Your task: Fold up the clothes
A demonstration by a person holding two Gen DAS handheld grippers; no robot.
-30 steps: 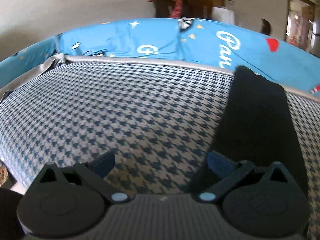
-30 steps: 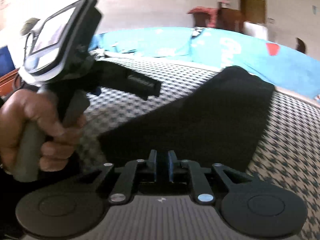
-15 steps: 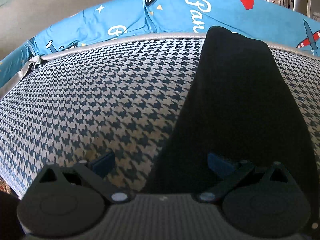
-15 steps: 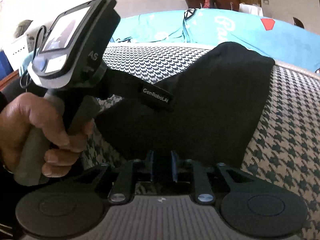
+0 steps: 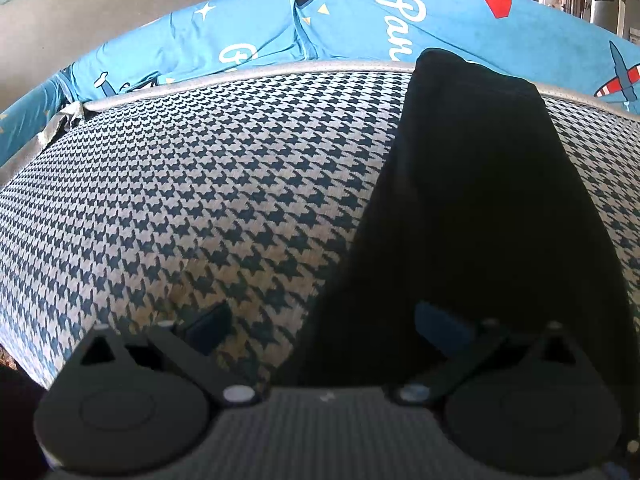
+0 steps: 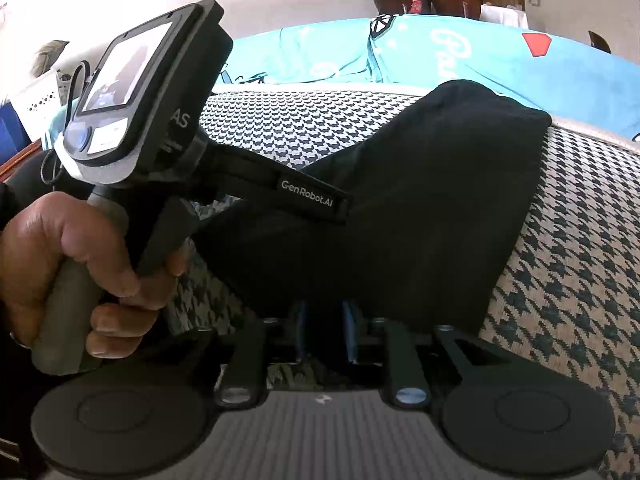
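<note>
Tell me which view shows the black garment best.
The right wrist view. There the black garment shows nearly whole on the checked cloth, with the right gripper shut on its near edge. The left wrist view shows the garment only as a dark strip running away from the open left gripper.

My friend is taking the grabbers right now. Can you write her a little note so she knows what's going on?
Left gripper: open, holding nothing, its right finger over the black garment's near left edge.
Right gripper: shut on the black garment's near edge.
The garment lies on the houndstooth cover, its far end at the blue bedding.
Done: one edge gripped.
Left: grip with the left, then fold.
</note>
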